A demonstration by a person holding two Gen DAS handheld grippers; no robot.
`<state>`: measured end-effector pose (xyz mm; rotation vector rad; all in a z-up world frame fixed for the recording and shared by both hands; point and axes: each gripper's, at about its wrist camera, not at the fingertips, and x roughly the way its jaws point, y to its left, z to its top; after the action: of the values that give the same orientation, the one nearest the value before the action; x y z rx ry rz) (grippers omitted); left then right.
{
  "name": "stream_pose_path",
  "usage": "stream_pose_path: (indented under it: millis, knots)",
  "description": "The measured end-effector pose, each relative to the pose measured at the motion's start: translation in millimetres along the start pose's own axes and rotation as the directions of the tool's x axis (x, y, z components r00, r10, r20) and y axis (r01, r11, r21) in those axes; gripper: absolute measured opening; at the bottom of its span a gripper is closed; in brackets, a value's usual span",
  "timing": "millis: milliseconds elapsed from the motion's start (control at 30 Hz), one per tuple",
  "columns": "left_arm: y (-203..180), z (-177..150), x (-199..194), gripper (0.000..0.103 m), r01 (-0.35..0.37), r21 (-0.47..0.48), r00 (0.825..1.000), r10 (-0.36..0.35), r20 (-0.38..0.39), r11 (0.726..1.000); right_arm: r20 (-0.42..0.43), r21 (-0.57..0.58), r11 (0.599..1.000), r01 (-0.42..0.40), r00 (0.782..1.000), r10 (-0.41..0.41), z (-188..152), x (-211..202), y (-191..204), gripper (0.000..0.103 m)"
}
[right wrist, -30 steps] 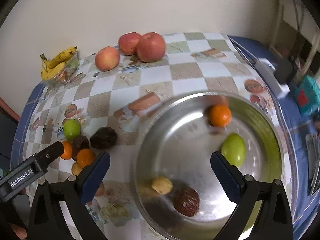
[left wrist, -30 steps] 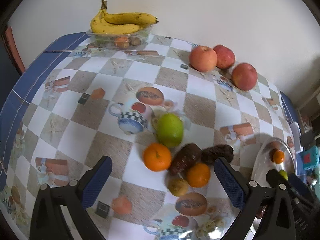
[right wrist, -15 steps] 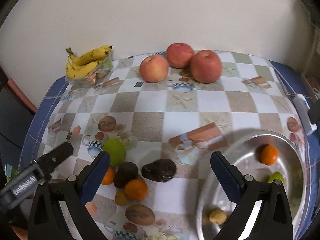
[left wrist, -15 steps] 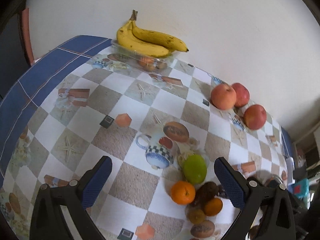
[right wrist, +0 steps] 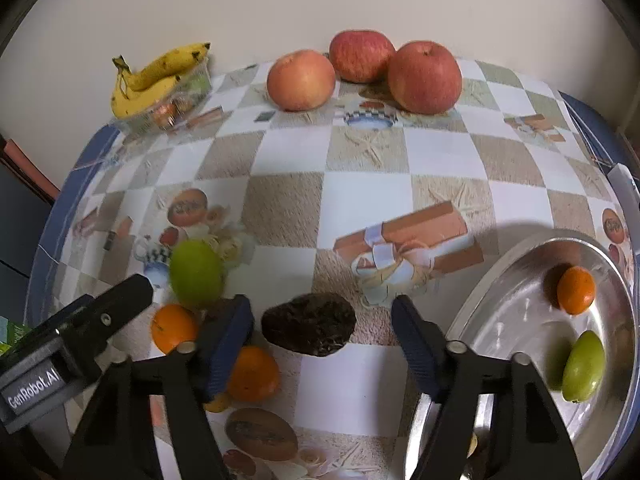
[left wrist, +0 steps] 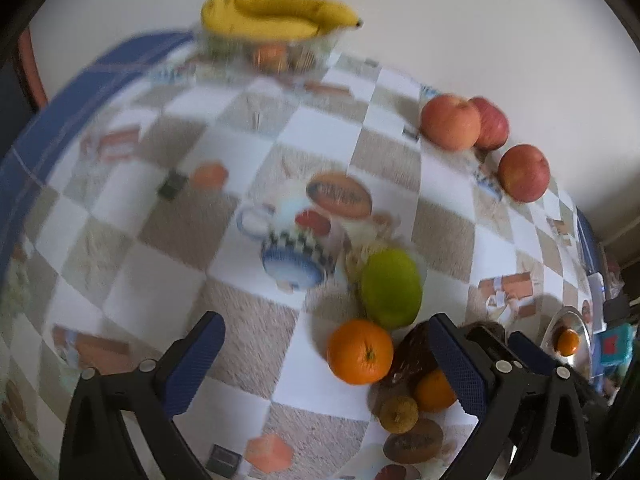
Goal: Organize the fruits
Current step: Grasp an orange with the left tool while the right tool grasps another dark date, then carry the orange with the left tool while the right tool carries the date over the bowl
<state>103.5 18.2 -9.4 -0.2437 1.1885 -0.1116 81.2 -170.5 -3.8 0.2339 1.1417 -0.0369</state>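
My right gripper (right wrist: 322,334) is open, its fingers either side of a dark brown wrinkled fruit (right wrist: 309,323) on the checkered tablecloth. Left of it lie a green fruit (right wrist: 196,267), two oranges (right wrist: 175,328) (right wrist: 253,374) and a small yellow-brown fruit (right wrist: 217,403). The metal bowl (right wrist: 500,280) at right holds an orange (right wrist: 576,287) and a green fruit (right wrist: 583,366). My left gripper (left wrist: 326,364) is open above an orange (left wrist: 360,351), with the green fruit (left wrist: 391,283) beyond and another dark fruit (left wrist: 414,354) beside its right finger.
Three apples (right wrist: 301,79) (right wrist: 362,55) (right wrist: 425,77) sit at the back by the wall. Bananas (right wrist: 158,77) lie on a clear tray (right wrist: 176,108) at the back left. The table's blue border (right wrist: 66,196) marks the left edge.
My right gripper has swung left from over the bowl and now straddles the dark fruit. My left gripper has dropped closer to the fruit cluster, with the orange between its fingers.
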Motion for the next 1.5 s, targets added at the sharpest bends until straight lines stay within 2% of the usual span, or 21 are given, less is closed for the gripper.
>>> stream_pose_path:
  millis: [100,167,267,333,433,633,700,1067,1233,1333,1500]
  knots:
    - [2.5,-3.2,7.5,0.082,0.014,-0.021,0.999,-0.015,-0.035,1.0,-0.019,0.01,1.0,-0.011,1.0,0.011,-3.8,7.0,-2.3,0.06]
    - [2.3,-5.4,10.2,0.077,0.021,-0.025,0.999,-0.022,-0.045,0.999,-0.014,0.024,0.999,-0.025,1.0,0.025,-4.8,8.3,-4.7,0.06]
    - [2.0,-8.5,13.6,0.065,0.065,-0.047,0.995,-0.068,-0.07,0.997,-0.01,0.03,0.999,-0.038,0.999,0.038,-5.3,8.6,-6.2,0.059]
    - [2.0,-10.2,14.6,0.052,0.102,-0.064,0.991,-0.107,-0.077,0.993,-0.008,0.043,0.997,-0.059,0.998,0.059,-5.9,8.7,-7.1,0.053]
    - [0.7,-11.8,15.1,0.041,0.138,-0.081,0.986,-0.145,-0.084,0.987,0.0,0.059,0.995,-0.08,0.997,0.08,-6.3,7.6,-7.9,0.046]
    - [4.4,-13.0,13.5,0.04,0.155,-0.121,0.983,-0.166,-0.079,0.98,0.006,0.102,0.987,-0.124,0.992,0.124,-11.7,3.6,-11.8,0.045]
    - [6.4,-12.2,10.6,0.04,0.156,-0.127,0.984,-0.165,-0.066,0.98,0.016,0.104,0.987,-0.124,0.992,0.123,-12.2,-2.6,-12.1,0.038]
    - [1.0,-7.7,-22.1,0.04,0.178,-0.115,0.984,-0.176,0.027,0.977,0.095,0.109,0.986,-0.127,0.989,0.117,-13.4,-46.3,-18.1,0.038]
    - [-16.7,-11.7,-34.6,0.04,0.19,-0.07,0.981,-0.187,0.052,0.979,0.103,0.125,0.987,-0.105,0.99,0.093,-11.2,-53.3,-26.6,0.038]
    - [-38.5,-18.9,-37.2,0.04,0.186,-0.004,0.981,-0.186,0.05,0.982,0.111,0.154,0.984,-0.095,0.991,0.078,-10.3,-60.0,-39.6,0.038]
    - [-81.2,-36.2,-32.9,0.04,0.19,0.109,0.981,-0.193,0.009,0.976,0.113,0.219,0.976,-0.017,0.994,-0.008,-11.5,-73.8,-77.0,0.038]
